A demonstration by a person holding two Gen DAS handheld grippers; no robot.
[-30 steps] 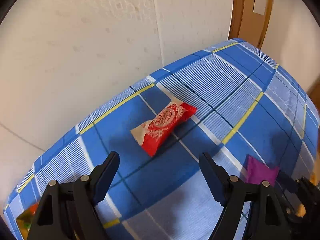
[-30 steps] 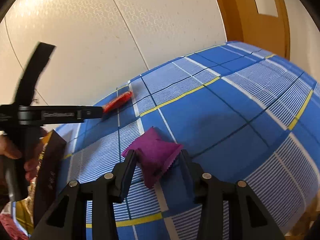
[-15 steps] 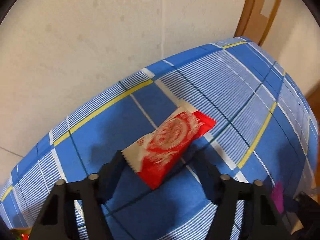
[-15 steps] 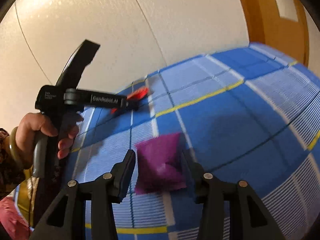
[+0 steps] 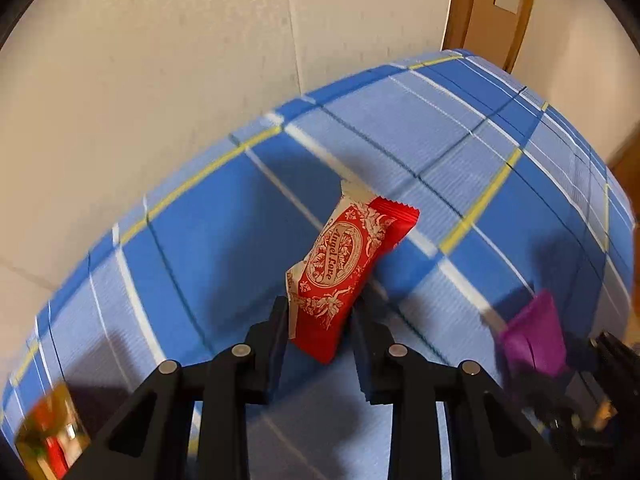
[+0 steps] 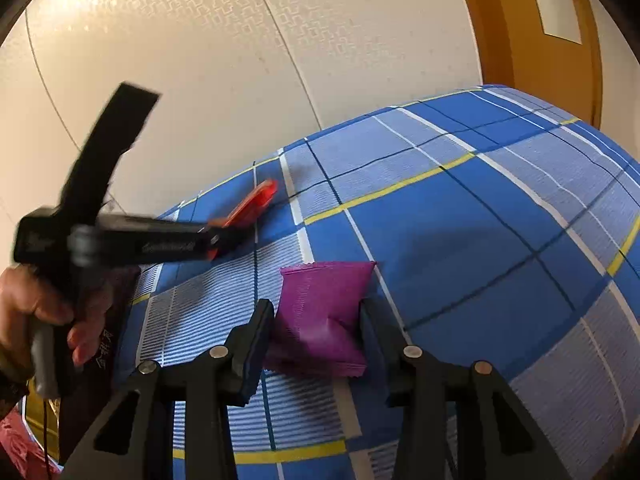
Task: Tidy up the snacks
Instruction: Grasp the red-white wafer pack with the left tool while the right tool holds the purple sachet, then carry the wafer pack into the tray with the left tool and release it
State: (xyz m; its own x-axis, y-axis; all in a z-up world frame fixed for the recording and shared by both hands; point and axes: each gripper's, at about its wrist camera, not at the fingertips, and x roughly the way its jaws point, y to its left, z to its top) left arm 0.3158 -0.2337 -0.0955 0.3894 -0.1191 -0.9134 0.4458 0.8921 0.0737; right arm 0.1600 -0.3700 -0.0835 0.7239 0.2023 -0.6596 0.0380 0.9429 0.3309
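Closed in over the last second, jaws of the left hand-held gripper (image 5: pixel 320 320) — from wide apart above the cloth to pinching the red snack packet (image 5: pixel 348 268) by its near end. Now tilted up off the blue plaid tablecloth (image 5: pixel 208 232), far end raised, oval label with cursive lettering facing the left wrist camera. Seen from the right wrist view as a red sliver (image 6: pixel 256 202) at the tip of the left hand-held gripper (image 6: pixel 218 240), with the person's hand (image 6: pixel 52 312) wrapped round its handle.

Clamped between the jaws of the right hand-held gripper (image 6: pixel 316 324): a purple snack packet (image 6: pixel 320 312), creased across the middle, serrated edge toward the wall, much as a second ago though slightly turned. Visible too at the right edge of the left wrist view (image 5: pixel 534 340), blurred.

Beneath both, a desk draped in the plaid cloth, pushed against a pale patterned wall (image 6: pixel 280 60). Wooden door frame (image 6: pixel 532 40) beyond the far corner. At the lower left of the left wrist view — a blurred gold-and-red wrapper (image 5: pixel 48 432). Dark package with pale lettering (image 6: pixel 104 344) just behind the person's hand in the right view.
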